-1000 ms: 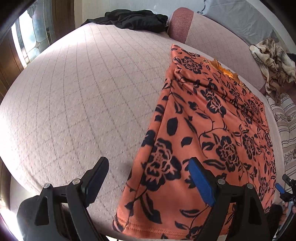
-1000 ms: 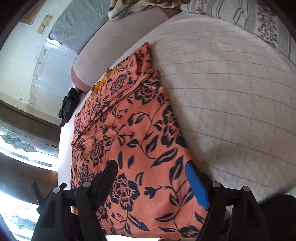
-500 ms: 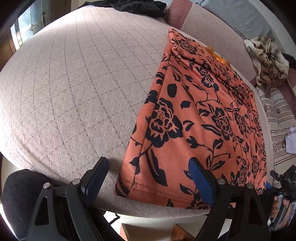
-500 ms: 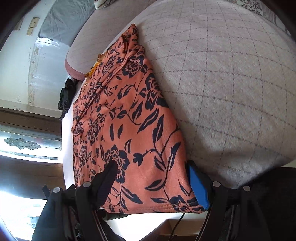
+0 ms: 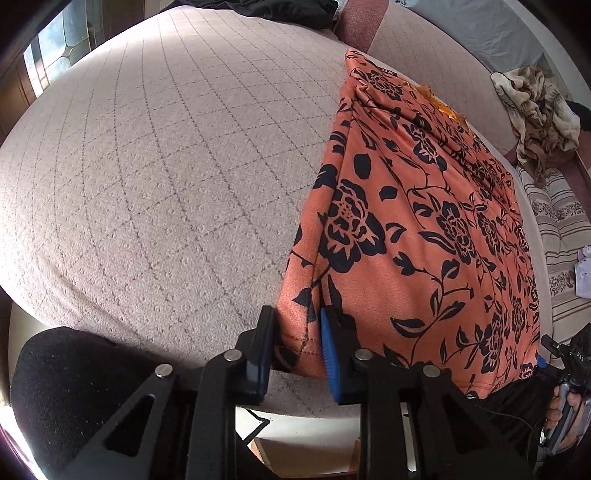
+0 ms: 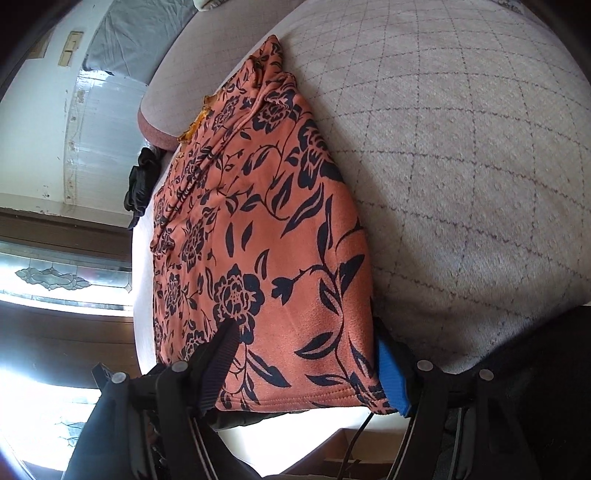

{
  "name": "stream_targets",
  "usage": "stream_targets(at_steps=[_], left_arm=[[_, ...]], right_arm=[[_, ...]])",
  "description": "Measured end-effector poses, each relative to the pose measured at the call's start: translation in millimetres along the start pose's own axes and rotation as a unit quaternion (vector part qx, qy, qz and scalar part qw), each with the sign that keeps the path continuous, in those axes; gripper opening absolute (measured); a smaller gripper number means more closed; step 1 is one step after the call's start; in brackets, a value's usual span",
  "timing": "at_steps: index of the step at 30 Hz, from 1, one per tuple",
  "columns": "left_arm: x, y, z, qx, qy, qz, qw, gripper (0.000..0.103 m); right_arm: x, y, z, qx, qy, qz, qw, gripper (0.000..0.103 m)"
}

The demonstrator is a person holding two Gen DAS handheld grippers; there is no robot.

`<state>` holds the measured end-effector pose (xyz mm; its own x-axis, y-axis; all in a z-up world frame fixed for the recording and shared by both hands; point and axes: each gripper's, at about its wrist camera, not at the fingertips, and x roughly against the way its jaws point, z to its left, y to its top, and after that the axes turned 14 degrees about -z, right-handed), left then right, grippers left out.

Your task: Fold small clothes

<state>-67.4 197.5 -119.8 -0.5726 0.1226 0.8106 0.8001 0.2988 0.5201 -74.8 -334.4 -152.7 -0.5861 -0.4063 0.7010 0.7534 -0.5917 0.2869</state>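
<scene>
An orange garment with a black flower print [image 5: 424,206] lies along the pale quilted bed [image 5: 166,166], its hem at the near edge. My left gripper [image 5: 295,343] is shut on the hem's left corner, with the cloth bunched between the jaws. In the right wrist view the same garment [image 6: 266,229] fills the middle. My right gripper [image 6: 306,369] is open, its jaws on either side of the hem's right corner, the blue pad [image 6: 393,380] against the cloth edge.
A black garment [image 5: 280,9] lies at the far end of the bed. A patterned cloth heap [image 5: 535,107] and striped bedding [image 5: 561,236] lie at the right. Windows [image 6: 55,280] and dark wood are at the left. The bed edge drops to the floor below the grippers.
Both grippers drew back to the near hem. The left gripper closed on the hem's left corner. The right gripper stayed open around the right corner.
</scene>
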Motion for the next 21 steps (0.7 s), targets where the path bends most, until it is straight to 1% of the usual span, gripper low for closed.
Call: stream_targets(at_steps=[1, 2, 4, 5, 6, 7, 8, 9, 10, 11, 13, 14, 15, 16, 17, 18, 19, 21], left_arm=[[1.1, 0.3, 0.1, 0.001, -0.004, 0.000, 1.0000, 0.020], [2.6, 0.6, -1.1, -0.002, -0.006, -0.002, 1.0000, 0.020], [2.7, -0.1, -6.0, -0.019, -0.008, 0.000, 0.9998, 0.020], [0.4, -0.7, -8.0, -0.025, -0.005, 0.003, 0.9997, 0.024], [-0.9, -1.1, -8.2, -0.025, -0.004, 0.002, 0.9997, 0.036], [-1.9, -1.3, -8.5, -0.020, -0.013, 0.002, 0.9997, 0.041], [-1.8, -1.4, -9.4, -0.016, -0.021, 0.001, 0.9997, 0.049], [-2.1, -1.7, -11.1, -0.016, -0.023, 0.001, 0.9996, 0.055], [-2.4, -2.1, -13.3, -0.018, -0.024, 0.002, 0.9995, 0.058], [-2.8, -2.4, -15.5, -0.019, -0.026, 0.002, 0.9995, 0.064], [-3.0, -3.0, -17.8, -0.025, -0.023, 0.001, 0.9994, 0.065], [-2.7, -3.7, -18.7, -0.030, -0.017, -0.002, 0.9994, 0.056], [-3.5, -3.8, -18.3, -0.039, -0.004, -0.004, 0.9992, 0.032], [-4.0, -3.6, -15.5, -0.044, 0.008, -0.003, 0.9990, 0.023], [-3.7, -2.3, -10.0, -0.031, -0.002, -0.001, 0.9995, 0.018], [-3.1, -0.6, -5.0, -0.014, -0.016, 0.003, 0.9998, 0.012], [-2.0, 0.4, -2.9, -0.008, -0.022, 0.004, 0.9997, 0.012], [4.4, 1.6, -4.9, -0.012, -0.024, -0.004, 0.9996, 0.010]], right_arm=[[0.5, -0.1, 1.3, 0.005, -0.003, 0.001, 1.000, 0.053], [1.1, 0.1, 2.2, 0.008, -0.006, 0.002, 1.000, 0.043], [2.9, 0.6, 3.3, 0.011, -0.007, 0.001, 1.000, 0.043], [3.8, 0.7, 3.4, 0.013, -0.013, -0.001, 1.000, 0.043], [4.6, 0.7, 2.5, 0.014, -0.023, -0.004, 1.000, 0.044], [4.4, 0.7, 0.4, 0.013, -0.033, -0.005, 0.999, 0.046], [3.5, 0.3, -1.9, 0.008, -0.032, -0.003, 0.999, 0.051], [3.0, -0.1, -3.6, 0.002, -0.026, -0.002, 1.000, 0.052], [2.6, -0.6, -4.1, 0.001, -0.025, -0.001, 1.000, 0.052], [2.0, -1.2, -3.7, 0.004, -0.027, 0.000, 1.000, 0.052], [1.1, -1.7, -3.7, 0.006, -0.026, 0.001, 1.000, 0.052], [0.8, -2.0, -4.4, 0.007, -0.025, 0.001, 1.000, 0.052], [0.8, -2.2, -4.5, 0.007, -0.024, 0.001, 1.000, 0.048], [1.1, -2.5, -4.2, 0.010, -0.025, 0.000, 1.000, 0.044], [0.8, -3.2, -3.7, 0.014, -0.028, 0.002, 1.000, 0.037], [0.6, -3.7, -3.9, 0.015, -0.027, 0.004, 1.000, 0.036], [1.0, -3.7, -4.2, 0.013, -0.026, 0.005, 1.000, 0.035], [3.4, -2.7, -3.1, 0.012, -0.022, 0.004, 1.000, 0.032]])
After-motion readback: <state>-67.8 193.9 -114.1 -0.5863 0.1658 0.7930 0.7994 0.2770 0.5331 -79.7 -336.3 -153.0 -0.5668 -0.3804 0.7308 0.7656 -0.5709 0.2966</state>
